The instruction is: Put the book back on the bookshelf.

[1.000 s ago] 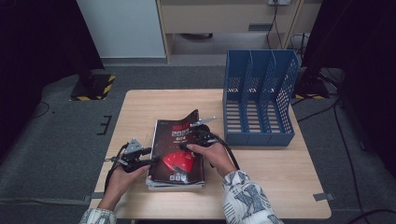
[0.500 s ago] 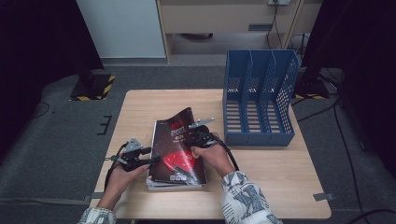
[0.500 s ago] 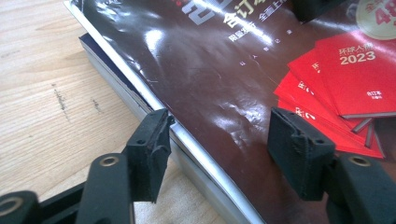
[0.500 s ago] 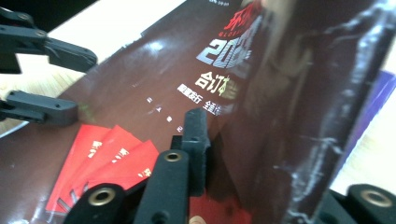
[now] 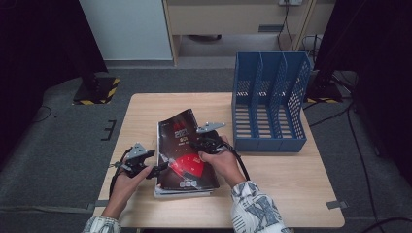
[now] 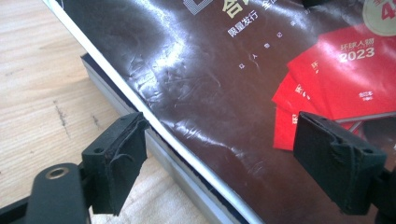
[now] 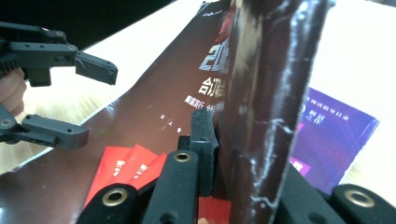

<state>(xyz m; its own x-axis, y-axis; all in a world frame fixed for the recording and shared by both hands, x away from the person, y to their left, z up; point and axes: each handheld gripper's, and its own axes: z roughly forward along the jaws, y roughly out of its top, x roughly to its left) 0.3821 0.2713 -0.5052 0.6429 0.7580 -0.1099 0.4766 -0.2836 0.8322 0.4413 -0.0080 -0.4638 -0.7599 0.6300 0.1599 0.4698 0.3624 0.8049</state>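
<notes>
**Lifting the top magazine off the stack by its right edge**

Peeling the dark magazine (image 5: 183,148) cleanly calls for a firm pinch on its raised right edge and a slow lift, so the cover does not crease or drag the issues beneath it along. It is the top one of a small stack lying toward the near left of the table (image 5: 282,170), its right side curled up off the purple magazine (image 7: 329,128) below. The right gripper (image 5: 206,144) has just been closing and now clamps that lifted edge between its pads, the cover standing nearly upright in the right gripper view. The left gripper (image 5: 163,168) sits at the stack's left edge; its jaws have just been opening and stand wide, one pad (image 6: 119,154) beside the spine, the other (image 6: 334,154) over the cover, gripping nothing. The blue file rack (image 5: 269,104) stands just beside the stack, to its right; judging by that, tilting the magazine upright as it rises would suit a slot.
</notes>
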